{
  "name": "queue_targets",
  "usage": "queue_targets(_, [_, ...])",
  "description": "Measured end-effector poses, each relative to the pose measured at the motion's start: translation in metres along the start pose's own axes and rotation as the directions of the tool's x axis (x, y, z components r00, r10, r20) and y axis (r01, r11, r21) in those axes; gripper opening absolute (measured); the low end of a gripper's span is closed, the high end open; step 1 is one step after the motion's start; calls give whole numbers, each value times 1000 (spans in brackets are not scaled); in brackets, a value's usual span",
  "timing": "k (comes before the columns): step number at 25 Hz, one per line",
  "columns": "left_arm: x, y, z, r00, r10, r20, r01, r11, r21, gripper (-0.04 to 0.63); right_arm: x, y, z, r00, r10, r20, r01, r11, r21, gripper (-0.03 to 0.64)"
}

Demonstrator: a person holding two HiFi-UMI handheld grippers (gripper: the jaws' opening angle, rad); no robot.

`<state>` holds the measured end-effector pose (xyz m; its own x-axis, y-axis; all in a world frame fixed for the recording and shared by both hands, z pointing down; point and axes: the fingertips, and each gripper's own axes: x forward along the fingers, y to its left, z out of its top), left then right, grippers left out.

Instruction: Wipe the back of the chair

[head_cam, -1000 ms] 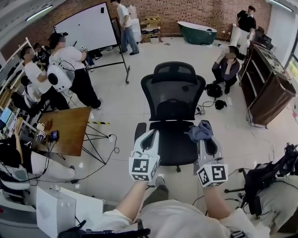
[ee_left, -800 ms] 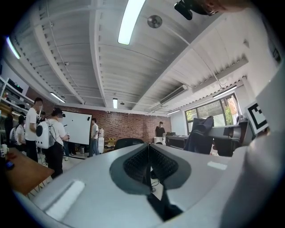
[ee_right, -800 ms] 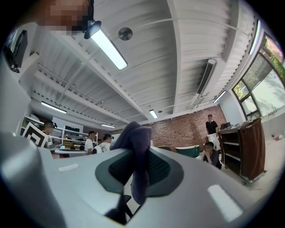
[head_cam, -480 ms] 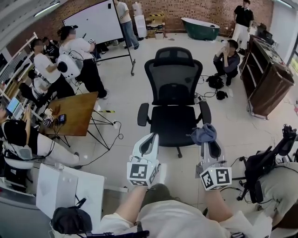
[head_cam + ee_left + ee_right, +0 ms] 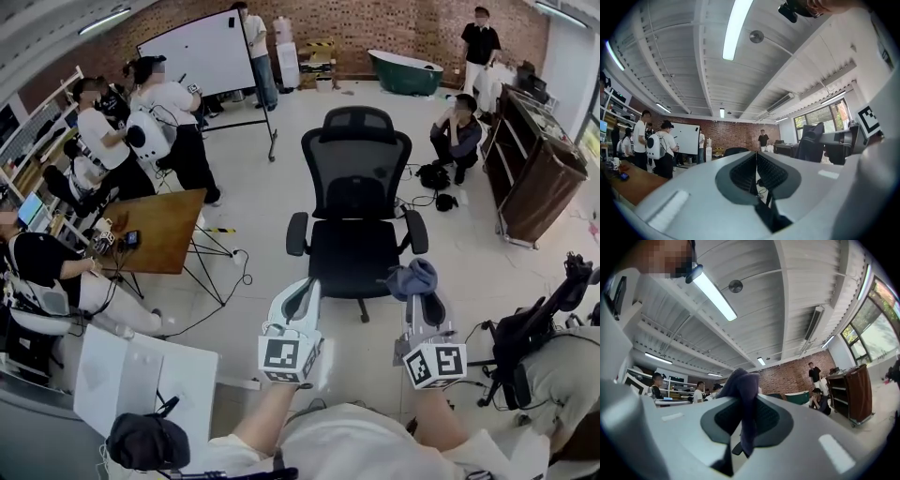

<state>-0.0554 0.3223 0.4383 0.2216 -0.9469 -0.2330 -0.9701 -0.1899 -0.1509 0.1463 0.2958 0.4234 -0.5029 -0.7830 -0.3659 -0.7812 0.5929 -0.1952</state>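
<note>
The black mesh chair (image 5: 356,202) is standing on open floor ahead of the person, seat and armrests turned towards them, so the rear face of its back is lying on the far side. It is sitting on castors and will probably roll or swivel under a push. The mesh looks springy, so the stiff frame edge or headrest seems the better place for steadying it. The right gripper (image 5: 424,305) is pinching a soft dark blue cloth (image 5: 412,277) between its jaws, with the loose fabric bunching above them. The cloth looks light and limp and is likely to fold over when dragged. The left gripper (image 5: 302,295) is hanging beside it with jaws pressed together on nothing. A green tub (image 5: 408,70) is sitting by the far brick wall, its contents hidden.
</note>
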Motion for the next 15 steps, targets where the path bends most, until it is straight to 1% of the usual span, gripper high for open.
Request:
queue_targets(3, [-7, 17, -6, 1000, 1, -20, -1, 1000, -5, 71, 7, 16, -8, 1000, 4, -24, -4, 1000, -1, 48])
queue_targets(6, [-11, 20, -2, 1000, 3, -21, -4, 1000, -15, 72, 9, 23, -10, 999, 19, -40, -19, 1000, 3, 48])
queue_targets(9, [-16, 20, -4, 1000, -3, -16, 3, 1000, -17, 72, 9, 33, -15, 999, 39, -35, -39, 999, 1, 48])
queue_targets(12, [-7, 26, -11, 999, -15, -35, 15, 1000, -18, 72, 19, 34, -17, 998, 38, -47, -38, 999, 4, 48])
queue_targets(15, [0, 32, -6, 999, -18, -39, 17, 999, -38, 72, 30, 36, -18, 997, 41, -57, -40, 999, 16, 48])
